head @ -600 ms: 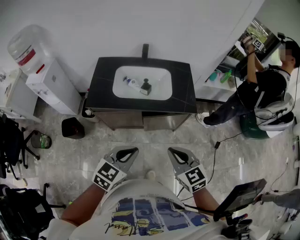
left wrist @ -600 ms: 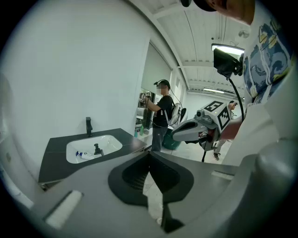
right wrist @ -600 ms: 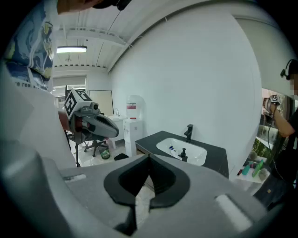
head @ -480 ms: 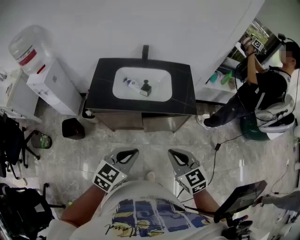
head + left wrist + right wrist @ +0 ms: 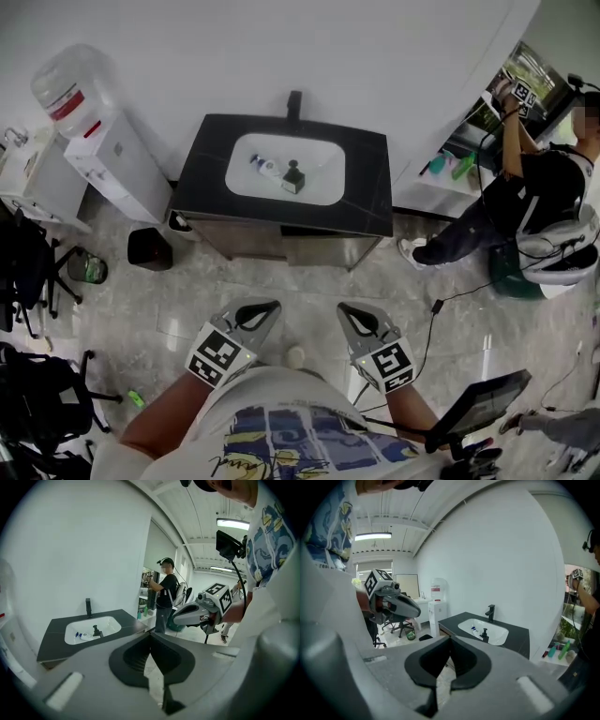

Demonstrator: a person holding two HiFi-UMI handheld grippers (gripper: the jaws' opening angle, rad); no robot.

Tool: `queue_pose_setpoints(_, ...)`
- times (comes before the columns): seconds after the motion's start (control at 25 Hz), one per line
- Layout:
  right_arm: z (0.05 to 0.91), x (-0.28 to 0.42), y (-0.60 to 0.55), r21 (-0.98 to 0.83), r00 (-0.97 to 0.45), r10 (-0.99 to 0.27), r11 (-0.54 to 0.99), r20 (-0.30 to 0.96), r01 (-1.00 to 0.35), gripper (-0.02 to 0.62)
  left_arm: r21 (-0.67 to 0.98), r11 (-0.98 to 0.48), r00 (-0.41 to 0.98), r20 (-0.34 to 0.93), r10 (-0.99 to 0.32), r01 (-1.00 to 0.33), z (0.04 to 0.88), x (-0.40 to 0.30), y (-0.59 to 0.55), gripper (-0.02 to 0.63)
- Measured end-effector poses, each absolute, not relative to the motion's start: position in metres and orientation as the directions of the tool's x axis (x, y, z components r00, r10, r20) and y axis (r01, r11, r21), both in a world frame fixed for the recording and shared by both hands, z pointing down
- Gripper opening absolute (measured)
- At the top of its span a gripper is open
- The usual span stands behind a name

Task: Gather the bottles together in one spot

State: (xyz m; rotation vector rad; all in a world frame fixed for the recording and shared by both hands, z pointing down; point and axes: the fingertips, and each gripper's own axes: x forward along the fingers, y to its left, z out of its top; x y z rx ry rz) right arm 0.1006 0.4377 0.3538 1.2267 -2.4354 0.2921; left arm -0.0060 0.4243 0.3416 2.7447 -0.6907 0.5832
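the step in hand looks like the approach. both bottles are in the white sink basin (image 5: pixel 319 155), well apart from the person: a pale bottle (image 5: pixel 265 166) lies on its side just beside an upright dark bottle (image 5: pixel 292 176). the left gripper (image 5: pixel 267 308) and right gripper (image 5: pixel 347 310) are held low near the torso, each with its fingers (image 5: pixel 133 656) pressed together and nothing between them. to do this well, i'd walk straight to the front of the black surface (image 5: pixel 370 202), part the fingers before reaching over the rim, and take the lying bottle across its body, not by an end. the basin wall curves, so a nudged bottle may roll. the faucet (image 5: pixel 294 101) stands at the back edge, behind the dark bottle. the floor ahead looks open; a dark bin (image 5: pixel 150 247) and a water dispenser (image 5: pixel 112 155) stand to the left, another person (image 5: pixel 525 187) to the right.
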Motion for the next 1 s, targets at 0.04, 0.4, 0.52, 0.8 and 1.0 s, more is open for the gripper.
queue_pose_setpoints(0.04,0.356,0.103,0.437,-0.009,-0.54,-0.718,0.598,0.44,-0.802,0.0,0.151,-0.853,0.803,0.449,-0.391,-0.499,0.343,-0.004,0.427,0.002)
queue_pose_setpoints(0.4,0.362,0.1,0.399,-0.01,-0.53,-0.737,0.58,0.419,-0.814,0.048,0.154,-0.855,0.813,0.429,-0.393,-0.495,0.346,-0.002,0.391,0.002)
queue_pose_setpoints(0.52,0.364,0.095,0.378,0.012,-0.506,-0.742,0.568,0.44,-0.823,0.048,0.167,-0.866,0.834,0.402,-0.377,-0.472,0.347,-0.006,0.365,0.002)
queue_pose_setpoints(0.8,0.359,0.071,0.299,0.048,-0.443,-0.761,0.525,0.474,-0.85,0.063,0.164,-0.89,0.865,0.364,-0.346,-0.425,0.341,-0.033,0.281,0.002)
queue_pose_setpoints(1.0,0.369,0.044,0.24,0.078,-0.405,-0.772,0.502,0.489,-0.862,0.087,0.167,-0.899,0.868,0.38,-0.319,-0.404,0.346,-0.065,0.235,0.002)
